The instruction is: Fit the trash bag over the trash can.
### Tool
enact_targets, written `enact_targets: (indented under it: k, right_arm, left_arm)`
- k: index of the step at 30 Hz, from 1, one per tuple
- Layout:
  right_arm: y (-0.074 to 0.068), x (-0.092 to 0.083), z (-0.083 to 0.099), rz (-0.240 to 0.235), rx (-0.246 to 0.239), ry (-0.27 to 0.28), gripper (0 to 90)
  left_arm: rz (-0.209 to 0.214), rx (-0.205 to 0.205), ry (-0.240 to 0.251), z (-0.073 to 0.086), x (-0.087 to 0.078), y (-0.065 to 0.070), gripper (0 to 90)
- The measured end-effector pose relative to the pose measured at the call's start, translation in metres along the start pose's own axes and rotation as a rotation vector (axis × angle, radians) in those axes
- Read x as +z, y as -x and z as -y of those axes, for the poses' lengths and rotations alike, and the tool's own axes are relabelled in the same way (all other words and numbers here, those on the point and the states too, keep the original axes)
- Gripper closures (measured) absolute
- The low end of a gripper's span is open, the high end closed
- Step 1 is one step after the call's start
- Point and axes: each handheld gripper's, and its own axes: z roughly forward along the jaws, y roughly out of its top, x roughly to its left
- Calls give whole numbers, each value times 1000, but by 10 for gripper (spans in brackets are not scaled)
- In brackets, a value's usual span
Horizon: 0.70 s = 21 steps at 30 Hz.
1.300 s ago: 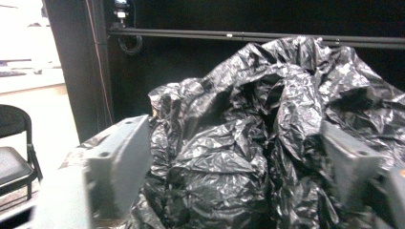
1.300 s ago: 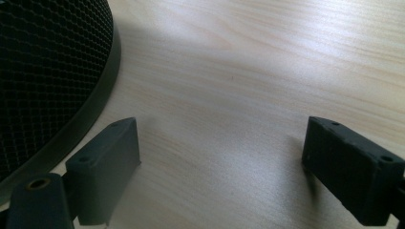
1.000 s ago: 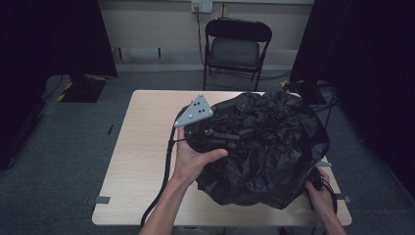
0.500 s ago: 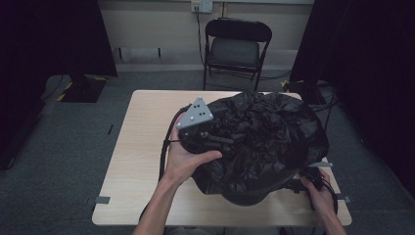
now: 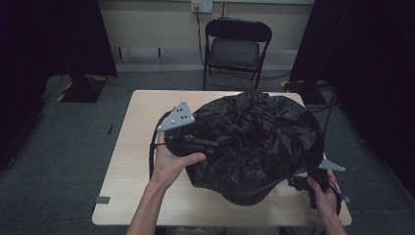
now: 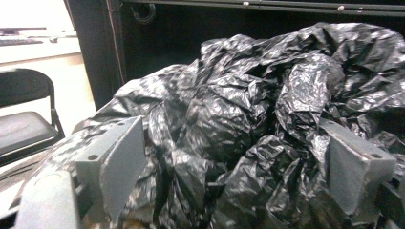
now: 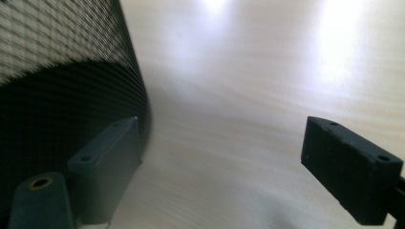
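Note:
A crumpled black plastic bag (image 5: 259, 142) lies heaped over most of the wooden table (image 5: 132, 196). My left gripper (image 5: 220, 143), with its grey plate on top, is at the bag's left side with a hand under it. In the left gripper view its jaws stand wide apart, and folds of the bag (image 6: 229, 119) bulge between them without being pinched by the left gripper (image 6: 234, 157). My right gripper (image 5: 299, 183) is low at the table's near right corner, beside the bag. It is open over bare wood (image 7: 224, 152), with a black mesh bin wall (image 7: 47, 71) just outside one jaw.
A black folding chair (image 5: 235, 49) stands behind the table's far edge. Cables run across the floor at the far right, and dark curtains hang on both sides. Bare tabletop shows along the left side and the near edge.
My left hand and gripper have shifted left and a little down, and the bag's left edge now reaches further left. The right hand has stayed where it was.

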Motion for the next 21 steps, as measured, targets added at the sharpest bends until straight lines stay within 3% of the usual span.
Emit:
enact_targets:
  k: [5,12,21]
  right_arm:
    - [-8,-16,-8,-60,29,127,120]
    - [-16,-45,-25,-137,20,291,114]
    - [-28,-47,-30,-162,-7,310,123]
  left_arm:
    - [-7,2,3,0,-2,-1,159]
    - [-8,-6,6,5,-5,-3,159]
    - [-12,-21,-3,14,-7,-6,159]
